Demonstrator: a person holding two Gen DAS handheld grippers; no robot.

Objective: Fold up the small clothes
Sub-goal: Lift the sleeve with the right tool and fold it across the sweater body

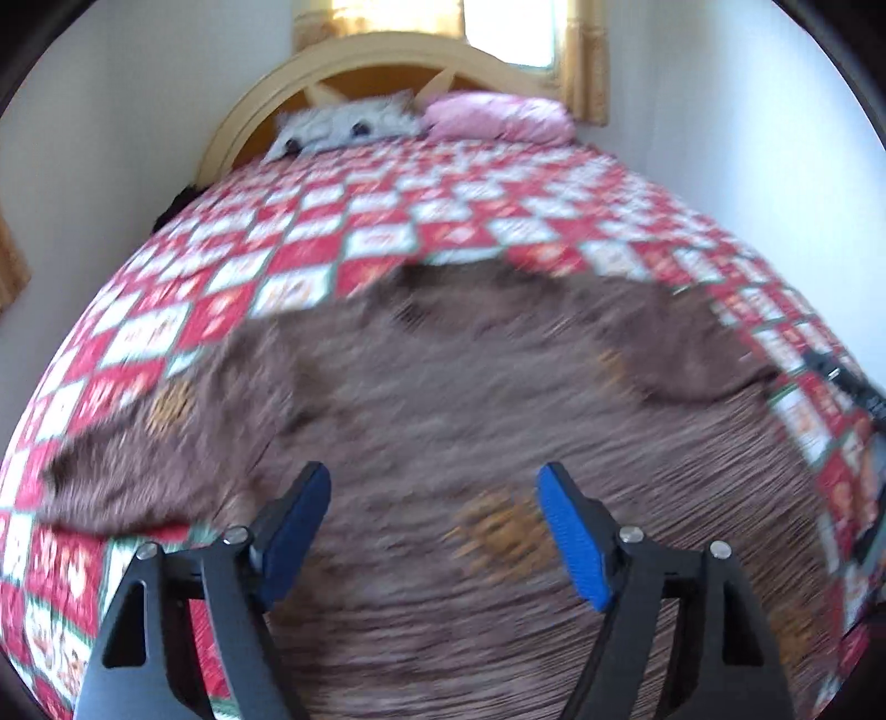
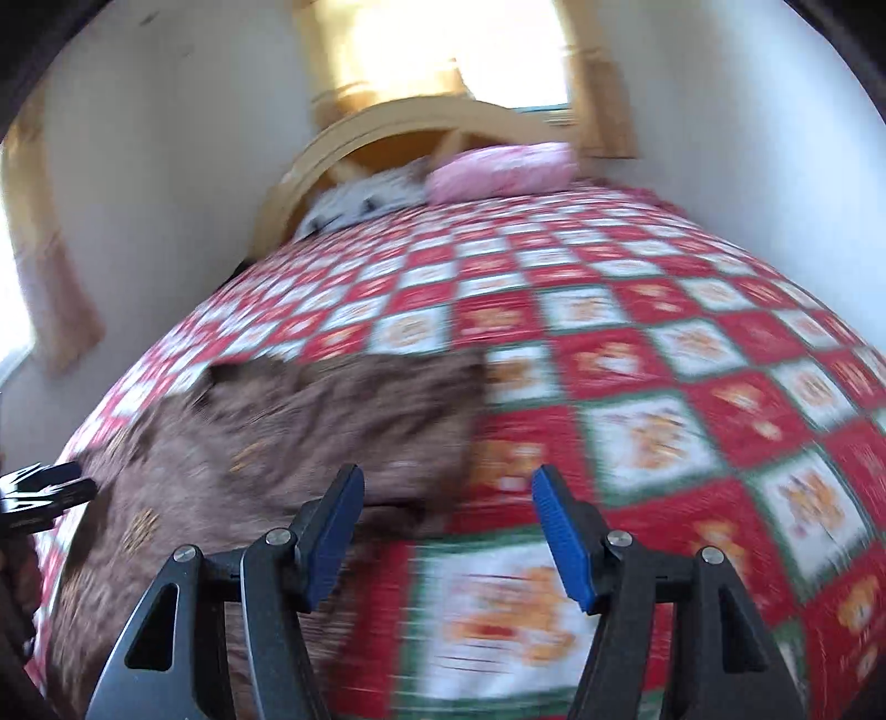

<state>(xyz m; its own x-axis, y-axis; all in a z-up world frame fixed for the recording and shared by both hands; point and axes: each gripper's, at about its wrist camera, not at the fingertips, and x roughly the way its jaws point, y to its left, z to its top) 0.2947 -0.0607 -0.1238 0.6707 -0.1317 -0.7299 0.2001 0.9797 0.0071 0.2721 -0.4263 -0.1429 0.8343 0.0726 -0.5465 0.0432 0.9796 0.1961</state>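
Brown garment (image 1: 470, 399) — a small knitted piece with orange motifs, lay spread flat on the bed (image 1: 387, 221), directly ahead of and beneath the left claw (image 1: 433, 483). One sleeve reached out to that claw's left, the other to its far right. Both views were motion-blurred, so finer detail of the knit could not be read.

Left claw: released, blue pads (image 1: 573, 540) standing well apart above the cloth, nothing between them.

Right claw (image 2: 447, 486): likewise released — pads parted, nothing gripped. In its view the garment (image 2: 277, 443) sat ahead and to the left, one edge ending near the left pad; the bare quilt lay under and to the right of the claw. The tip of the left claw (image 2: 44, 493) showed at the far left edge of this view, beside the cloth.

Quilt (image 2: 664, 387): red and white checks with green borders and small orange figures, covering the whole bed.

Pink pillow (image 1: 501, 119) and grey patterned pillow (image 1: 349, 127): side by side, far ahead of both claws, against a curved wooden headboard (image 1: 387, 61).

Window (image 1: 509, 33): bright, behind the headboard, with yellow curtains.
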